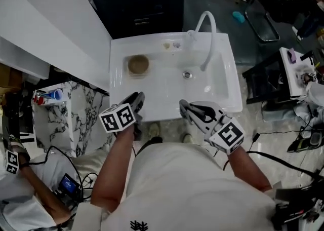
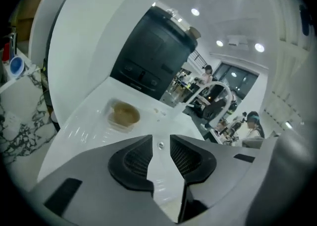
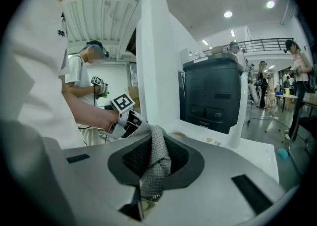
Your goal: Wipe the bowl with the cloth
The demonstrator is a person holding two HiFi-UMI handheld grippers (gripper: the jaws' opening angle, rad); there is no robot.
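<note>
The bowl (image 1: pixel 138 65) sits in the far left corner of the sink (image 1: pixel 223 80). The cloth (image 3: pixel 156 163) is clamped in the right gripper (image 1: pixel 187 107) at the sink's near edge. The left gripper (image 2: pixel 161 143), beside it, has its jaws partly apart and empty.

Dark cabinet (image 1: pixel 147 2) behind white sink (image 1: pixel 117 73)

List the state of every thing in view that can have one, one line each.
left gripper: open, nothing between its jaws.
right gripper: shut on the cloth.
cloth: bunched, pinched between the right gripper's jaws.
bowl: upright in the sink, brownish inside, touched by neither gripper.
faucet: no running water visible.
sink: not filled.
</note>
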